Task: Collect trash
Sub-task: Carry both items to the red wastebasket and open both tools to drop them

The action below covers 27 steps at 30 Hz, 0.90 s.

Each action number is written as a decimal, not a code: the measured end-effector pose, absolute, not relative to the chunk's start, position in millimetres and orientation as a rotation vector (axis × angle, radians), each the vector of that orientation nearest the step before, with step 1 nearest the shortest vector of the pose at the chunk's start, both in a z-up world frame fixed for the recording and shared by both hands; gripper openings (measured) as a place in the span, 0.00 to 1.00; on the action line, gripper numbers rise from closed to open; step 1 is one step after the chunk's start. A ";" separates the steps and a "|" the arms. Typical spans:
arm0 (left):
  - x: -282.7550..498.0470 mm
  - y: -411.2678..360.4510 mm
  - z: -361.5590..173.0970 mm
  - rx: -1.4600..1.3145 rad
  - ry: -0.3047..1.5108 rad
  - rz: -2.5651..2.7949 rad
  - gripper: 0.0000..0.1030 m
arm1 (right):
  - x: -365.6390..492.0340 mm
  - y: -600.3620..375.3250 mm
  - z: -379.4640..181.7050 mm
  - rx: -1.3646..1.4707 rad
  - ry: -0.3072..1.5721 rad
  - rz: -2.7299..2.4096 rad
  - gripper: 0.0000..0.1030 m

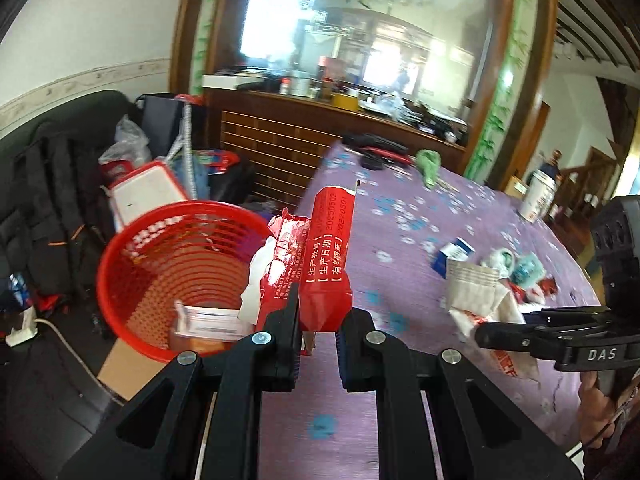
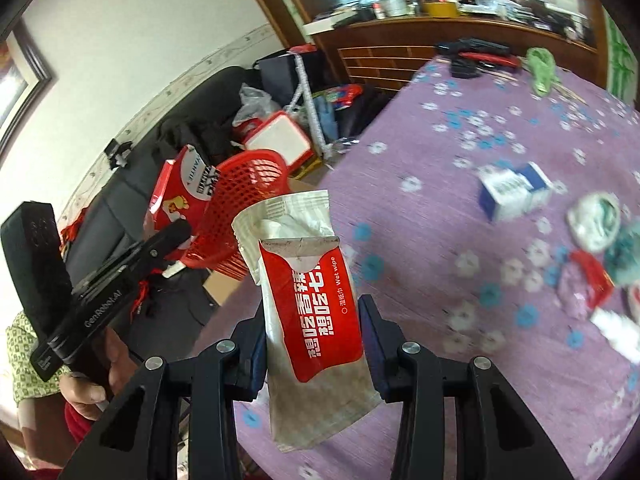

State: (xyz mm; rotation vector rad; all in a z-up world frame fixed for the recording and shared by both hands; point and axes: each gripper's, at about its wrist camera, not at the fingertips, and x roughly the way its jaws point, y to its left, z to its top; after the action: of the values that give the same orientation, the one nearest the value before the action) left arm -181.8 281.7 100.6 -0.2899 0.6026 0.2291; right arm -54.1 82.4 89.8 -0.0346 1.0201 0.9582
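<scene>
Your left gripper (image 1: pixel 318 320) is clamped tight on a crumpled red wrapper (image 1: pixel 320 256), whose long axis runs straight up and away from the jaws. The red basket (image 1: pixel 176 276) stands on the floor at about nine o'clock from that wrapper, just off the edge of the table (image 1: pixel 420 240), so the left hand is the nearer one and only needs to carry over the rim. A white-and-orange packet already lies in the basket's bottom.

Your right gripper (image 2: pixel 312 340) stands part-way open but its pads press on a wet-wipe pouch (image 2: pixel 308 308), held upright with the torn mouth on top. From this hand the basket (image 2: pixel 244 216) lies at about eleven o'clock, beyond the table edge, with your left gripper (image 2: pixel 172 236) and its wrapper between.

Readable writing: "Wet wipe" beside large Chinese characters on the pouch; on the wrapper, Chinese labels for batch and date with digits that look like 20250502, though blur makes that uncertain. The gripper bodies read "DAS" and "GenRobot.AI".

More litter (image 1: pixel 496 276) remains on the table at three o'clock: a blue-and-white box, tissues, scraps.
</scene>
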 end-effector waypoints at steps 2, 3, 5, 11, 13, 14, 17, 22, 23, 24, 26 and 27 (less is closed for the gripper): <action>-185.0 294.0 101.8 -0.300 0.601 0.251 0.13 | -53.4 97.3 93.5 -0.034 1.019 0.979 0.43; -185.9 299.7 102.2 -0.304 0.600 0.264 0.13 | -52.9 103.7 94.3 -0.030 1.023 0.988 0.43; -187.5 309.5 100.6 -0.311 0.604 0.285 0.13 | -51.4 118.1 95.1 -0.022 1.032 1.012 0.43; -188.0 334.8 91.2 -0.332 0.628 0.330 0.13 | -42.5 160.5 94.5 0.001 1.056 1.051 0.43; -187.4 341.0 88.7 -0.341 0.633 0.339 0.13 | -40.7 171.9 95.4 0.001 1.061 1.065 0.43; -187.0 344.1 87.6 -0.345 0.635 0.343 0.13 | -39.7 179.2 96.0 0.002 1.062 1.072 0.43; -186.0 352.6 84.6 -0.355 0.646 0.358 0.13 | -36.5 197.6 98.4 0.012 1.058 1.084 0.43; -185.2 366.0 81.1 -0.372 0.653 0.371 0.13 | -28.4 229.7 97.6 0.029 1.068 1.084 0.44; -184.9 368.7 80.2 -0.376 0.654 0.373 0.13 | -26.4 234.8 97.3 0.030 1.069 1.079 0.45; -184.8 370.8 79.0 -0.378 0.656 0.376 0.13 | -23.6 241.4 96.0 0.034 1.075 1.075 0.45; -183.7 374.5 77.6 -0.376 0.656 0.386 0.13 | -18.8 251.9 92.6 0.036 1.083 1.068 0.46; -183.0 376.9 77.1 -0.374 0.651 0.389 0.13 | -17.1 255.6 91.7 0.036 1.084 1.064 0.47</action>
State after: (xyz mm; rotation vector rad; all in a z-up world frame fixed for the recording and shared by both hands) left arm -183.0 376.9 77.1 -0.3738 0.6512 0.3891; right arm -17.1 255.6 91.7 0.0359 1.0836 1.0639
